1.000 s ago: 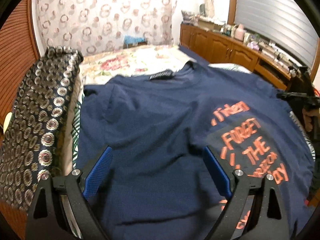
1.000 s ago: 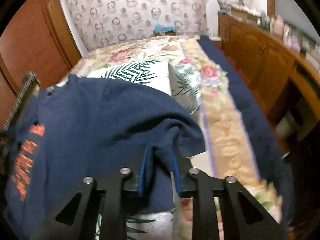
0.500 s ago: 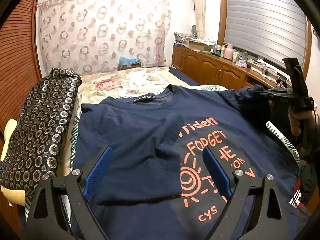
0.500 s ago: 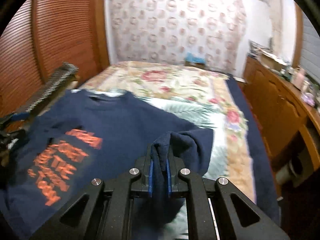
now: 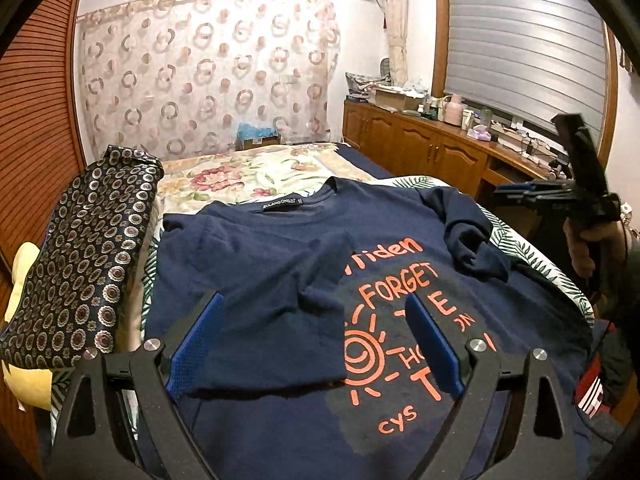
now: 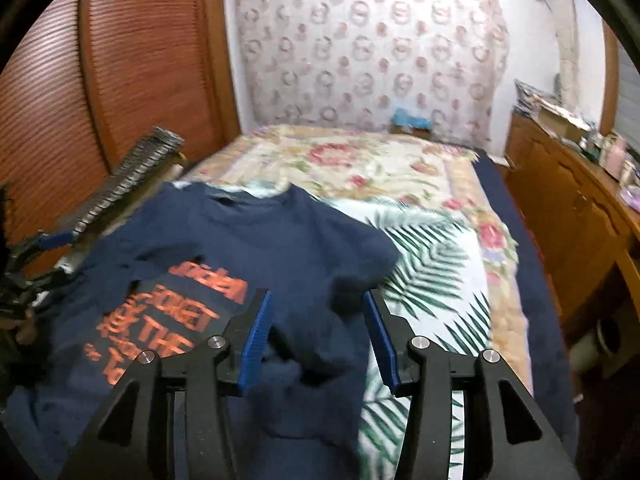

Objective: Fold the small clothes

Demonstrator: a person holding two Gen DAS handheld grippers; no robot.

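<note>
A navy T-shirt with orange print lies face up on the bed; it also shows in the right wrist view. Its left sleeve is folded inward over the chest. Its right sleeve lies crumpled on the shirt's right shoulder. My left gripper is open and empty above the folded left sleeve. My right gripper is open and empty just above the right sleeve; it also shows at the right edge of the left wrist view.
A dark patterned bolster lies along the shirt's left side over a yellow pillow. A floral and palm-leaf bedspread covers the bed. Wooden cabinets with clutter line the right wall. A slatted wooden wardrobe stands at left.
My right gripper carried the right sleeve inward, then opened and let it drop on the shirt. My left gripper drew back and up, staying open.
</note>
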